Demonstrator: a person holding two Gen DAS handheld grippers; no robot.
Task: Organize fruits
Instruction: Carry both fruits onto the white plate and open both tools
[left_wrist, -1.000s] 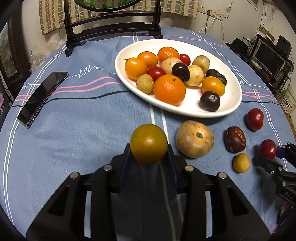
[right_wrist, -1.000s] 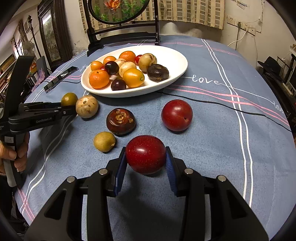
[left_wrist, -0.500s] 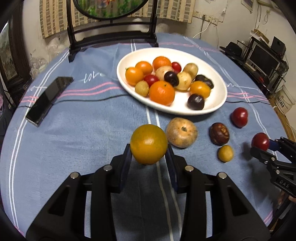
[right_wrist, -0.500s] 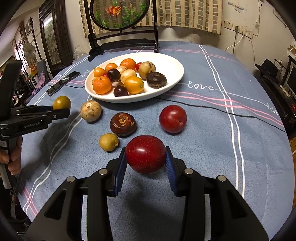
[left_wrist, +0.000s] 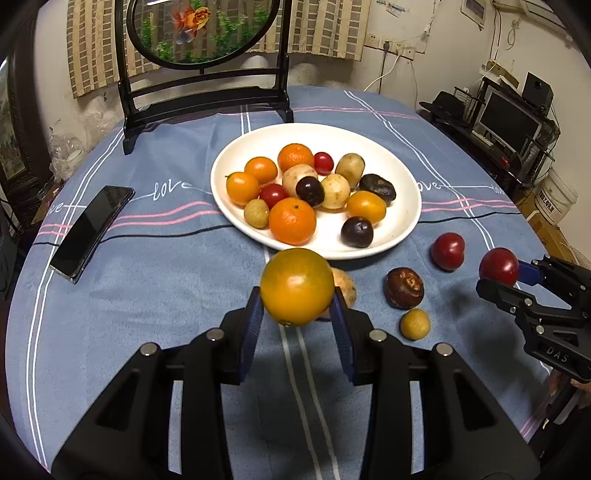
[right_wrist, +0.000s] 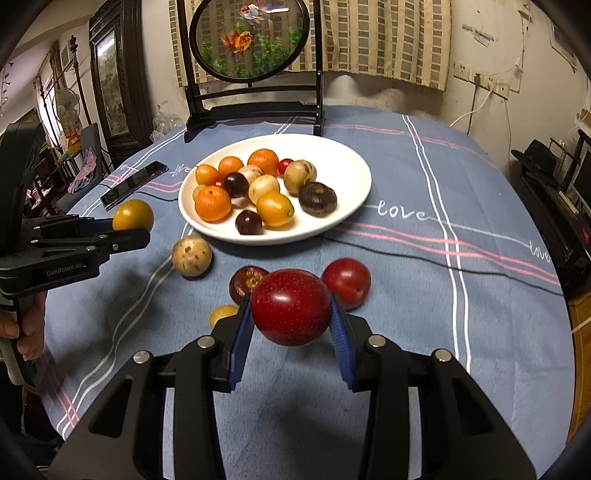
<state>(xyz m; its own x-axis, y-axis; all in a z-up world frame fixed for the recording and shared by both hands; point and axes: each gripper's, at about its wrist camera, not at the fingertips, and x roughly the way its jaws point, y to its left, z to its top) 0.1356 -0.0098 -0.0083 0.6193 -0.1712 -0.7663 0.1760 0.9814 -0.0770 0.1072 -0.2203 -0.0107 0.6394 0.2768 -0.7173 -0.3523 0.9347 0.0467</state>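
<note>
Two fruits are off the bench in our tongs. Toward the left edge lies a black phone (left_wrist: 90, 229). Our left tongs (left_wrist: 297, 319) clamp a yellow-orange citrus fruit (left_wrist: 297, 286) above the cloth, short of the white plate (left_wrist: 406, 206) heaped with fruit mid-bench. Just right, a tan round fruit (right_wrist: 191, 255), a brown fruit (left_wrist: 403, 288) and a red plum (left_wrist: 447, 251) lie loose. Our right tongs (right_wrist: 291, 332) grip another red plum (right_wrist: 291, 306), held clear of the bench.

Black gripper (left_wrist: 297, 325) frames — blue pads (left_wrist: 251, 328); silver screws (left_wrist: 215, 335)
</note>
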